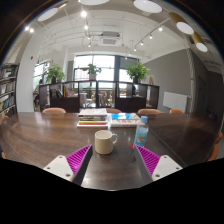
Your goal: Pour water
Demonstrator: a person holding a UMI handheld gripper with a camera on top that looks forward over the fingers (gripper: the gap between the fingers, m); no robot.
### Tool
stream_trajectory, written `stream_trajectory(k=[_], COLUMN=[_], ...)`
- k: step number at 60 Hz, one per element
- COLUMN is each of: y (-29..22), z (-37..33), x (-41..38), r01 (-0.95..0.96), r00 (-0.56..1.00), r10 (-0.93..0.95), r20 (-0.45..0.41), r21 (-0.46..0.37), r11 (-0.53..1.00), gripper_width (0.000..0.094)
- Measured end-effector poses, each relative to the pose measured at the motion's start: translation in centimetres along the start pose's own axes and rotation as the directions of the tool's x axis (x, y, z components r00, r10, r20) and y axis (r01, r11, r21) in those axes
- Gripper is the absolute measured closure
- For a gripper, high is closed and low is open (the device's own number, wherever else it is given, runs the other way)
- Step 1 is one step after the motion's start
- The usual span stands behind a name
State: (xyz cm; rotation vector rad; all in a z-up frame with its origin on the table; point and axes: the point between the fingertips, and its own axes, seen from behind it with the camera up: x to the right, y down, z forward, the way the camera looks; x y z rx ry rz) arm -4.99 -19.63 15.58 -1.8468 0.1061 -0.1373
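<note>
A white mug (104, 141) with its handle to the right stands on the dark wooden table (50, 135), just ahead of and between my fingers. A clear water bottle (141, 131) with a blue label and cap stands upright to the right of the mug, just beyond my right finger. My gripper (113, 160) is open and empty, its magenta pads (78, 158) wide apart, low over the table and short of the mug.
Several books (93, 119) lie stacked behind the mug, with a blue one (125, 118) beside them. Chairs (54, 111) stand along the table's far side. Potted plants and large windows are farther back.
</note>
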Motion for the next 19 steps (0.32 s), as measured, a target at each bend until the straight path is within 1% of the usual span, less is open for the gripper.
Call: stream_trajectory(k=[7,19], y=[-0.6,-0.8], z=[-0.8,-2.1], x=[-1.7,-2.6], r01=[0.008,0.025], r00=[0.999,0.998], r10=[-0.008,-0.026], r20=[0.034,0.049], r21=[0.010,0.023], r11=[1.000,0.999], gripper_width=[0.0086,0.0086])
